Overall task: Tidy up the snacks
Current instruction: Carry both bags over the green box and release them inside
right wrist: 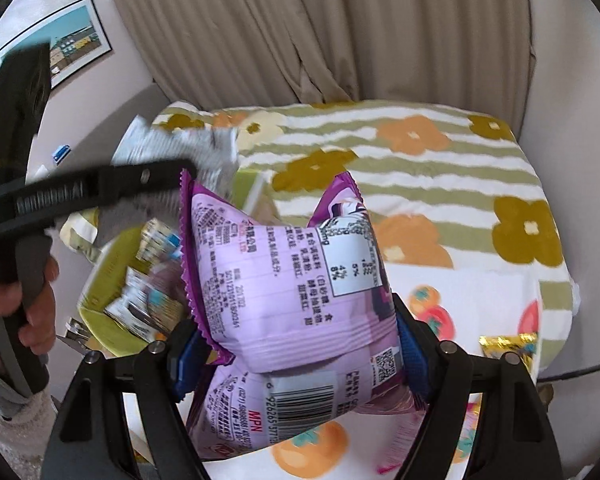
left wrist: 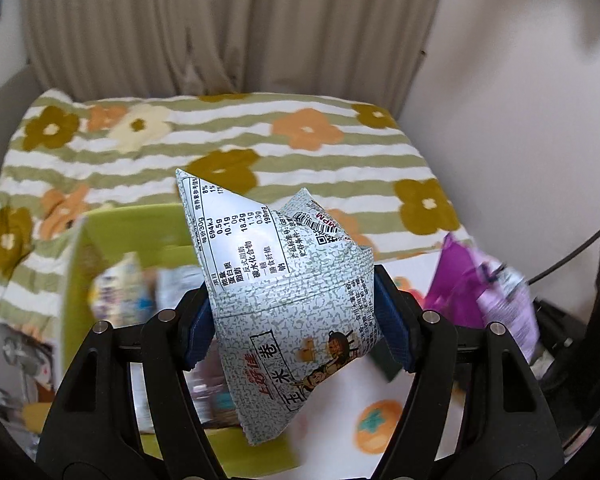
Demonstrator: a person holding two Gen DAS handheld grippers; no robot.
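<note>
Two snack packets ride aloft at once, each pinched in its own tool. Nearest the left wrist camera, the left gripper (left wrist: 296,320) has its jaws clamped on a grey speckled snack packet (left wrist: 284,280), the blue pads (left wrist: 392,320) pressing its sides so that the foil creases and its top corner stands up toward the far side. In the right wrist view the right gripper (right wrist: 296,344) has its jaws clamped likewise on a purple snack packet (right wrist: 284,276), which puckers at the waist between them. Both packets hang clear of the white cloth with orange fruit prints (left wrist: 374,424) that covers the near surface. Just beyond and to the left lies a green box (left wrist: 112,232), open at the top, with several packets already inside, blurred; a small gold-wrapped snack (right wrist: 508,344) lies on the cloth at the right, untouched. Farther off spreads a bed under a striped, flowered quilt (left wrist: 260,128), and behind it a beige curtain (left wrist: 220,24). The step in hand appears to be the carry toward the box. The next move would call for bringing each packet over the box's open top, one at a time to avoid a clash, then parting the jaws so it drops among the others.
</note>
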